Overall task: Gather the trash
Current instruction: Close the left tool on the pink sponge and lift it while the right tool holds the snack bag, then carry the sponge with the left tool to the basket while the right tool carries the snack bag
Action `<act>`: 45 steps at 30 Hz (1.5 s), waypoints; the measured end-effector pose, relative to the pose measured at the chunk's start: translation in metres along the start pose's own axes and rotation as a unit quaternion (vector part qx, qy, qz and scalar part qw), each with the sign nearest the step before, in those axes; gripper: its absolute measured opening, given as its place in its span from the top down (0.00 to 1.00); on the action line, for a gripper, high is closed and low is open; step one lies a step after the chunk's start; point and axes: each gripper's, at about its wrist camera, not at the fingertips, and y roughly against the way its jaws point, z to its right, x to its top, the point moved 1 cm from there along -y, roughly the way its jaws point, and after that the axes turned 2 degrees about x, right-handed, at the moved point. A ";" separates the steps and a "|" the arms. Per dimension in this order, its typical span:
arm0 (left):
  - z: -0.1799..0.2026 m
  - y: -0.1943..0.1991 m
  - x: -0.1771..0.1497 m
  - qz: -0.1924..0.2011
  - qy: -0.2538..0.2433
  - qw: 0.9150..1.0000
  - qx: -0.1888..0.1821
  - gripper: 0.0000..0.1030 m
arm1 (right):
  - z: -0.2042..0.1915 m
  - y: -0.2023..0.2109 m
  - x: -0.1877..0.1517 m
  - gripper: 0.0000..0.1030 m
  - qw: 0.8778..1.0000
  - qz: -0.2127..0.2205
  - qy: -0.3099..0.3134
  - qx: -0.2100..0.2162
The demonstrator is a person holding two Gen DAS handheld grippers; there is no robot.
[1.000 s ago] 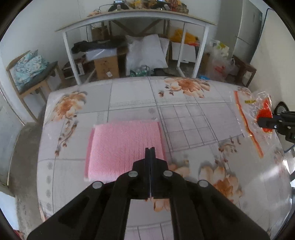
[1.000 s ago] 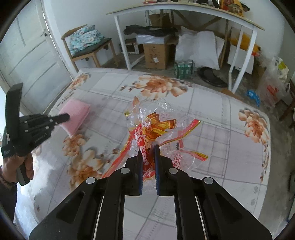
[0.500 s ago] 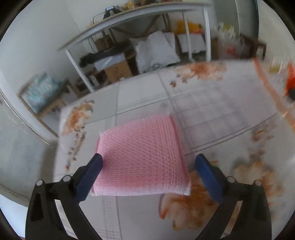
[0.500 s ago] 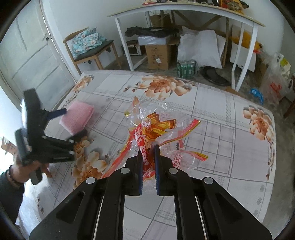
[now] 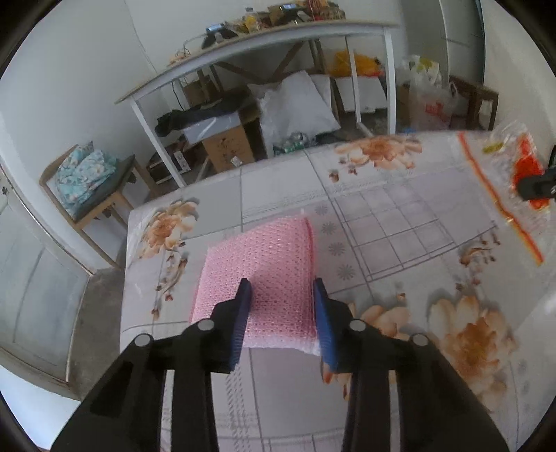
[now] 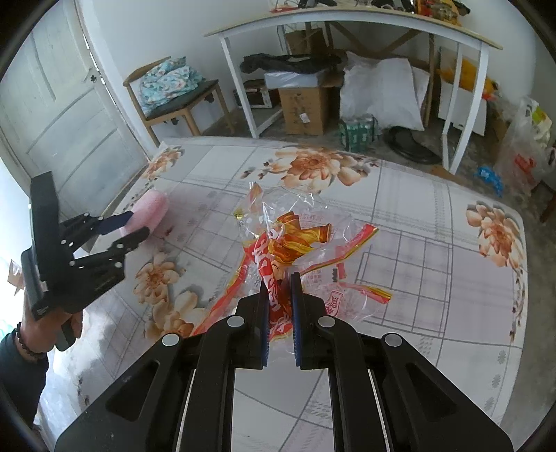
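Observation:
A pink bubble-wrap pad [image 5: 264, 250] lies near the left edge of the floral tablecloth [image 5: 399, 226]. My left gripper [image 5: 280, 283] straddles its near right part, jaws closing, with the blue pads [image 5: 243, 302] pressing into it. In the right wrist view the pad [image 6: 153, 205] bulges up between the left gripper's [image 6: 139, 222] fingers. My right gripper [image 6: 279, 278] is shut on a crumpled clear plastic wrapper [image 6: 302, 240] with red and gold print at mid-table. The left wrist view shows that wrapper [image 5: 500, 174] and the right gripper [image 5: 537, 186] at the far right.
A person's hand [image 6: 52, 330] holds the left gripper at the table's left side. Beyond the table stand a white desk [image 6: 347, 24], cardboard boxes [image 6: 302, 107], white sacks [image 6: 382, 90] and a wooden chair [image 6: 180, 94] with cloth. A door [image 6: 59, 114] is on the left.
The left gripper opened wide from shut, came down around the pink pad, and its jaws have narrowed onto it. The right gripper and wrapper have stayed still.

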 end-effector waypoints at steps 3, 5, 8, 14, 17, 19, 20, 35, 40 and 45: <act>-0.009 0.021 -0.005 0.020 0.023 0.999 -0.020 0.77 | -0.007 0.002 -0.001 0.91 1.000 0.001 0.002 0.004; -0.015 0.038 -0.008 0.034 0.041 0.998 -0.044 0.79 | -0.012 0.004 -0.002 0.91 1.000 0.001 0.004 0.006; -0.020 0.061 -0.016 0.050 0.062 0.993 -0.083 0.79 | -0.019 0.006 -0.002 0.91 1.000 0.002 0.008 0.007; -0.028 0.095 -0.038 0.064 0.118 0.980 -0.148 0.80 | -0.042 0.010 -0.007 0.91 1.000 0.000 0.020 0.021; -0.037 0.119 -0.050 0.078 0.146 0.973 -0.160 0.80 | -0.059 0.015 -0.011 0.91 0.999 0.001 0.034 0.028; -0.044 0.140 -0.061 0.089 0.161 0.970 -0.162 0.80 | -0.079 0.019 -0.016 0.91 0.998 0.000 0.053 0.036; -0.049 0.153 -0.067 0.095 0.169 0.968 -0.158 0.80 | -0.091 0.020 -0.018 0.91 0.997 0.000 0.063 0.042; -0.142 0.326 -0.282 0.066 0.287 0.955 0.021 0.80 | -0.332 0.025 -0.100 0.91 0.949 -0.042 0.232 0.209; -0.152 0.324 -0.395 -0.029 0.318 0.942 0.106 0.80 | -0.404 -0.001 -0.155 0.91 0.925 -0.092 0.259 0.262; -0.138 0.276 -0.515 -0.144 0.335 0.921 0.138 0.80 | -0.457 -0.029 -0.205 0.91 0.907 -0.134 0.285 0.280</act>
